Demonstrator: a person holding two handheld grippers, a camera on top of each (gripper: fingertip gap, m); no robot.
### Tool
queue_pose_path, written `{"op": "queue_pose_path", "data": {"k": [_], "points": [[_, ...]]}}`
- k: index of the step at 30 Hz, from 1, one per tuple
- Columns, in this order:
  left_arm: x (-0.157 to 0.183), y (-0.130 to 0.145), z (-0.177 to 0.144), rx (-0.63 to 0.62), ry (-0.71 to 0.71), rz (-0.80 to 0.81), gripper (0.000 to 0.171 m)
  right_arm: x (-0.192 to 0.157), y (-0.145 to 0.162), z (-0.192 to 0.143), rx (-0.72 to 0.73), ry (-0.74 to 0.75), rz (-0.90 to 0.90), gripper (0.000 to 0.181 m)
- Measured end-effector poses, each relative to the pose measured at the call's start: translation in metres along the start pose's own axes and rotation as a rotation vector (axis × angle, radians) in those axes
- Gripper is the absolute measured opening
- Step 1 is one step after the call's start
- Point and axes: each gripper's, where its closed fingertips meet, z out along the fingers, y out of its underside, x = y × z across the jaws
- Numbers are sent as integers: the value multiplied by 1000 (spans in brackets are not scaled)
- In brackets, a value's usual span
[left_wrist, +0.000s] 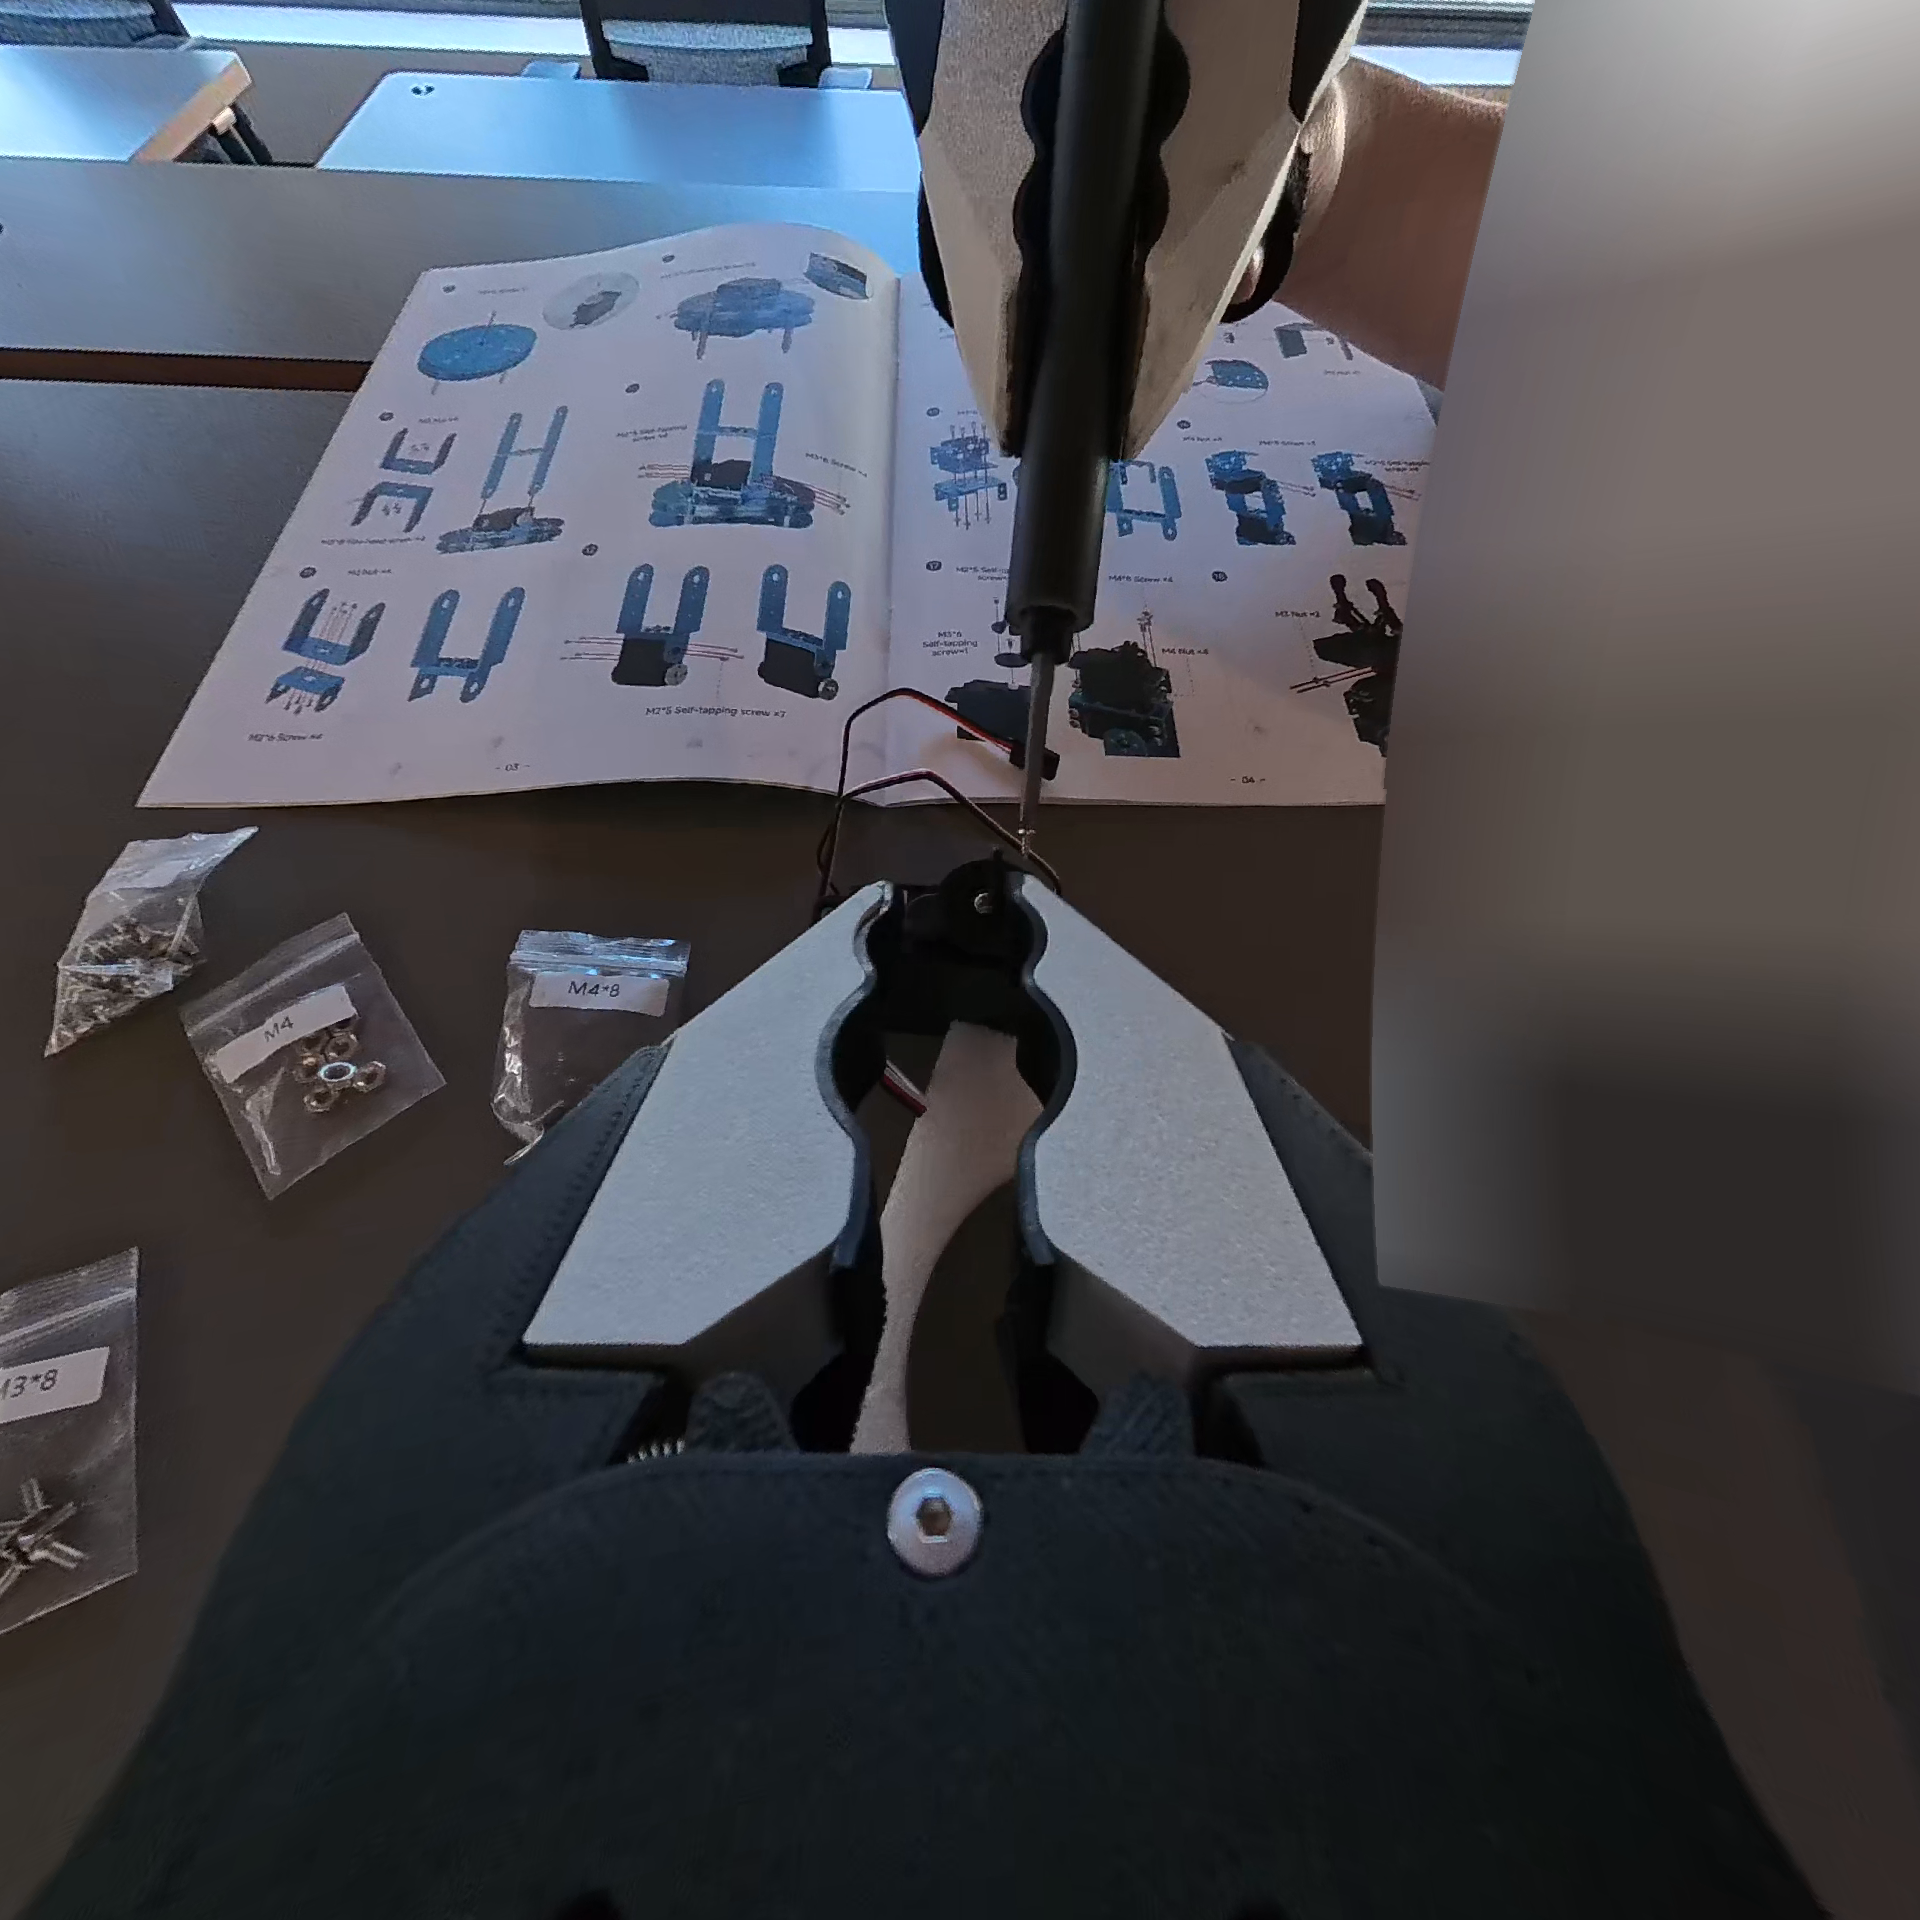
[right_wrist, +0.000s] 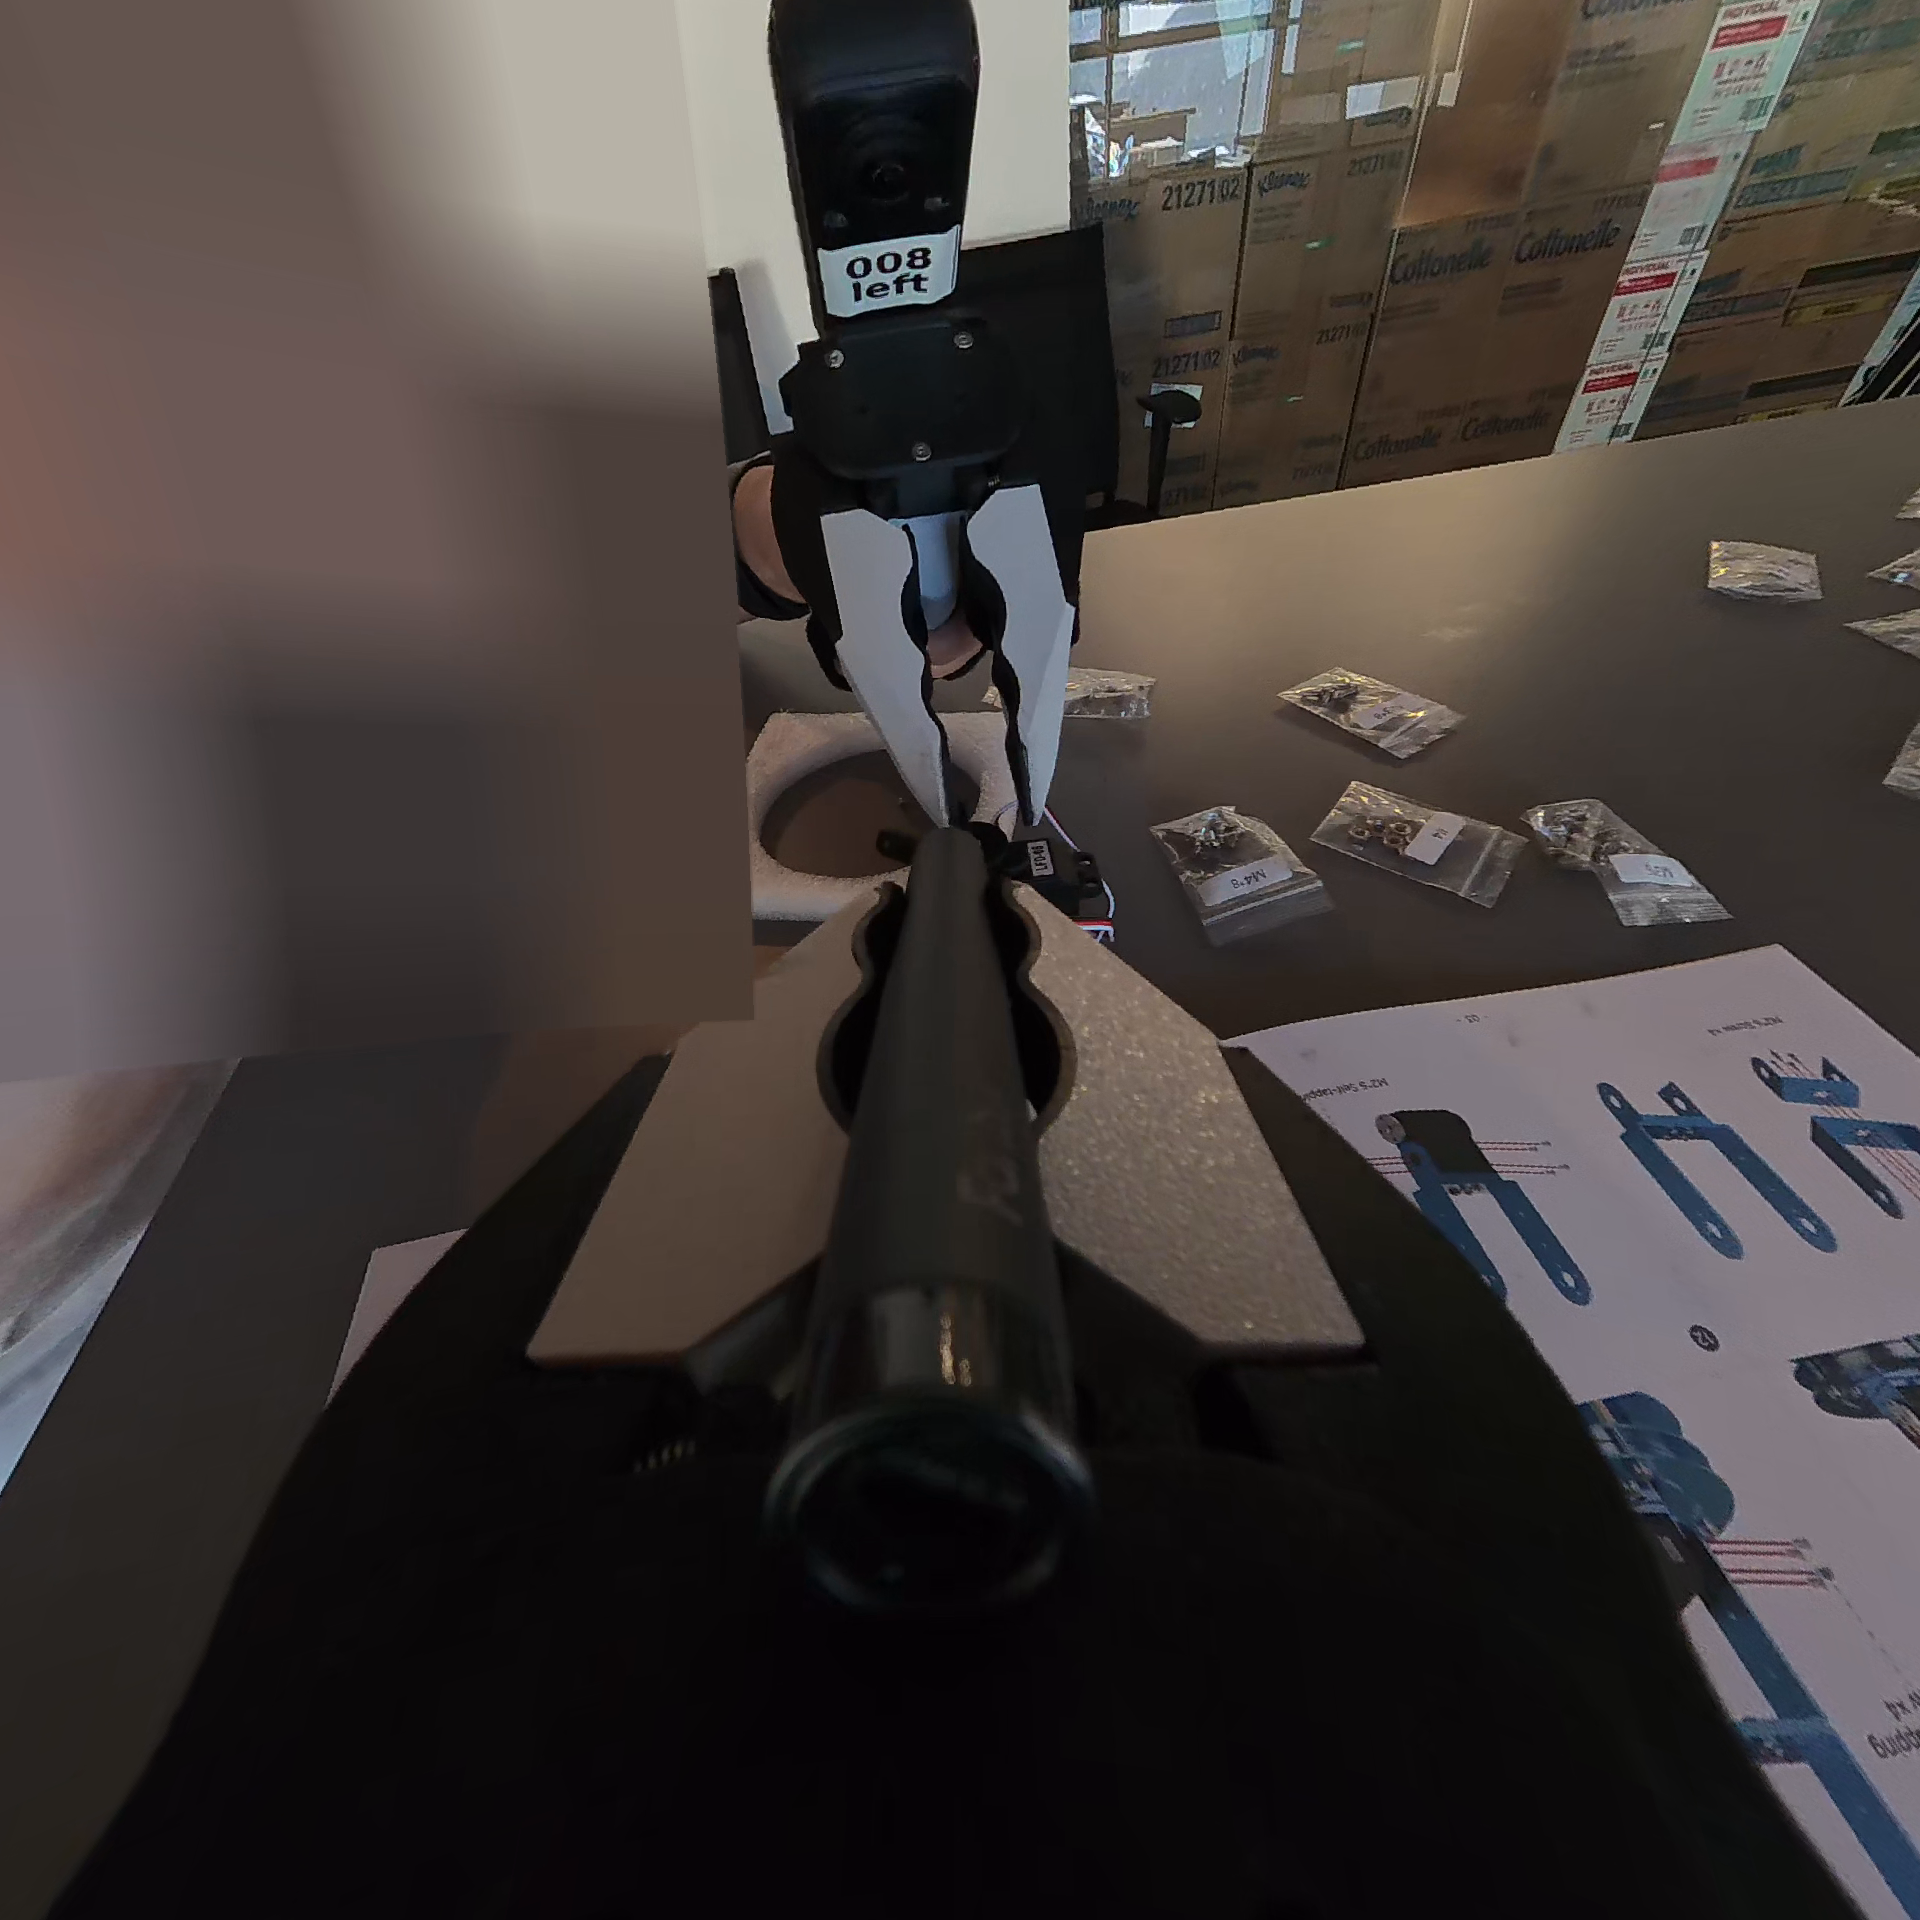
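Note:
My left gripper is shut on a small black servo motor, held low over the dark table. A white foam piece lies under its fingers. The servo's red, black and white wires loop onto the booklet. My right gripper is shut on a black screwdriver. In the left wrist view the right gripper comes down from above, and the screwdriver has its thin tip at the servo's top. In the right wrist view the left gripper faces me, holding the servo.
An open assembly booklet lies behind the servo and shows again in the right wrist view. Several small plastic bags of screws and nuts lie left of the left gripper. A foam ring sits under it. Stacked cardboard boxes stand behind. Left tips to right tips: about 8 cm.

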Motion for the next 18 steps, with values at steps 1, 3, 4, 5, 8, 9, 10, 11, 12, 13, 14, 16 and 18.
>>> {"op": "queue_pose_path", "data": {"k": [1, 3, 4, 5, 8, 9, 10, 11, 12, 13, 14, 16, 18], "points": [[0, 0, 0, 3, 3, -3, 17, 0, 0, 0, 0, 0, 0, 16], [0, 0, -1, 5, 5, -6, 17, 0, 0, 0, 1, -1, -1, 15], [0, -1, -1, 6, 5, -6, 16, 0, 0, 0, 1, -1, -1, 16], [0, -1, -1, 7, 6, -7, 16, 0, 0, 0, 0, -1, -1, 15], [1, -1, -2, 10, 17, -9, 16, 0, 0, 0, 2, -1, -1, 15], [2, -2, -3, 12, 22, -10, 16, 0, 0, -1, 2, -1, 1, 15], [3, -3, -4, 15, 27, -13, 16, 0, 0, -1, 2, -1, 1, 15], [4, -4, -5, 23, 37, -19, 16, 0, 0, -1, 2, -3, 2, 15], [5, -6, -7, 31, 51, -29, 16, 0, 0, 0, 2, -4, 1, 15], [5, -7, -8, 38, 59, -38, 16, -1, 0, 0, 2, -6, -1, 15], [5, -7, -10, 40, 62, -43, 16, -1, 0, -1, 2, -6, -3, 15], [3, -5, -11, 35, 66, -44, 14, -2, -1, -1, 4, -7, -6, 15], [5, -3, -10, 33, 84, -53, 11, -2, -2, -2, 8, -5, -6, 16]]}}
